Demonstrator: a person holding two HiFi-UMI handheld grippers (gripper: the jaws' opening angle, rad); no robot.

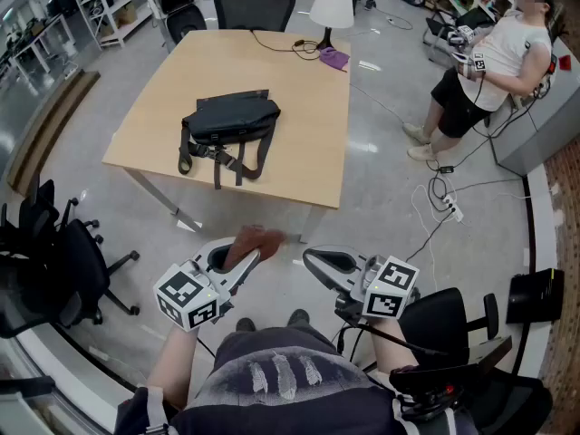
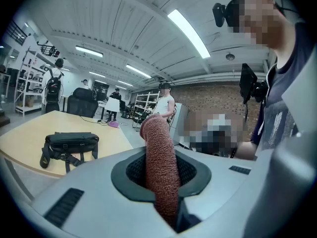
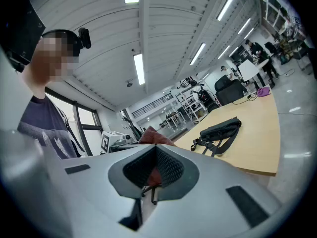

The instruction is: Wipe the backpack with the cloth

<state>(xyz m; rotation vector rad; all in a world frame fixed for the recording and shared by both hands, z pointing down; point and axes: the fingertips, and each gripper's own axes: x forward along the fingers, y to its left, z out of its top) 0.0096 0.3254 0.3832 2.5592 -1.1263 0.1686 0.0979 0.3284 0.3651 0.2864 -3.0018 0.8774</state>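
A black backpack [image 1: 229, 120] lies flat on the light wooden table [image 1: 299, 143], straps hanging toward the near edge. It also shows small in the left gripper view as the backpack [image 2: 69, 144] and in the right gripper view as the backpack [image 3: 221, 129]. My left gripper [image 1: 246, 261] is shut on a reddish-brown cloth [image 1: 256, 240], which sticks up from between the jaws as a rolled cloth [image 2: 159, 152]. My right gripper [image 1: 313, 259] holds nothing, and its jaws stand together. Both grippers hang over the floor, short of the table's near edge.
A white lamp [image 1: 332, 7] and a purple item [image 1: 333, 58] stand at the table's far right. Black office chairs [image 1: 254, 3] sit behind the table, others [image 1: 54, 261] at my left. A seated person [image 1: 494, 57] is at right, with cables and a power strip [image 1: 451, 208] on the floor.
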